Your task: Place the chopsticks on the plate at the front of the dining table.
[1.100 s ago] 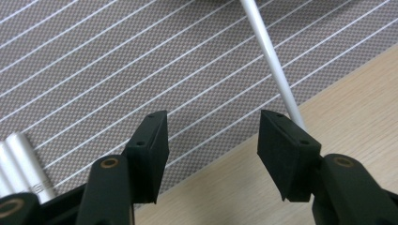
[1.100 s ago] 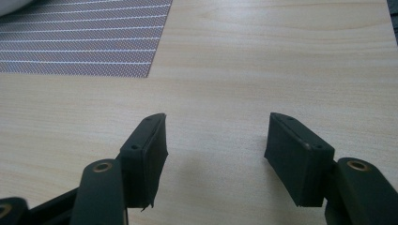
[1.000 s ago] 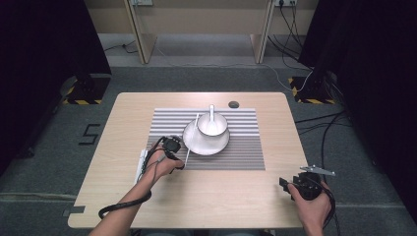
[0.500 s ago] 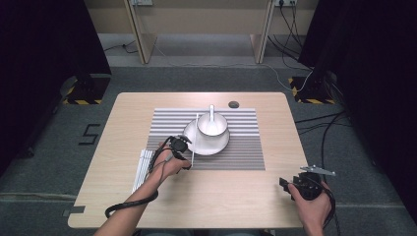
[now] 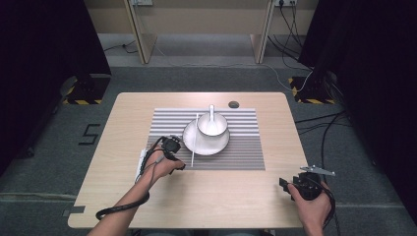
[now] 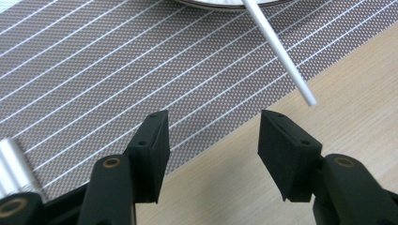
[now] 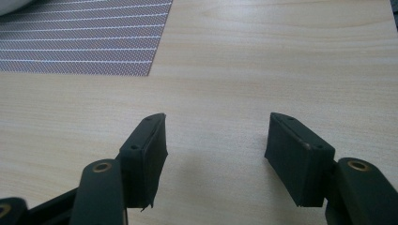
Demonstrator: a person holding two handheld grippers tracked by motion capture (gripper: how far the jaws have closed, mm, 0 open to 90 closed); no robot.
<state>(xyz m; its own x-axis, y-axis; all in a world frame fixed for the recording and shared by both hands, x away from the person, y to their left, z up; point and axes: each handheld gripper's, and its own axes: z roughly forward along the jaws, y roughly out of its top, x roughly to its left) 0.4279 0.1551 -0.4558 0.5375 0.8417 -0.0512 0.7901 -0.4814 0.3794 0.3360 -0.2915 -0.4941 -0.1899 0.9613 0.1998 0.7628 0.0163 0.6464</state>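
The left gripper, jaws spread and empty, is held at the placemat edge; the white chopstick lies at upper right, its upper end on the plate. It should be straddled squarely before closing. The right gripper is spread over bare table.

Bare desk lies open between the two hands along the near edge. On the striped mat, the plate with its bowl blocks the middle, and a white stick slants off the plate's left rim.
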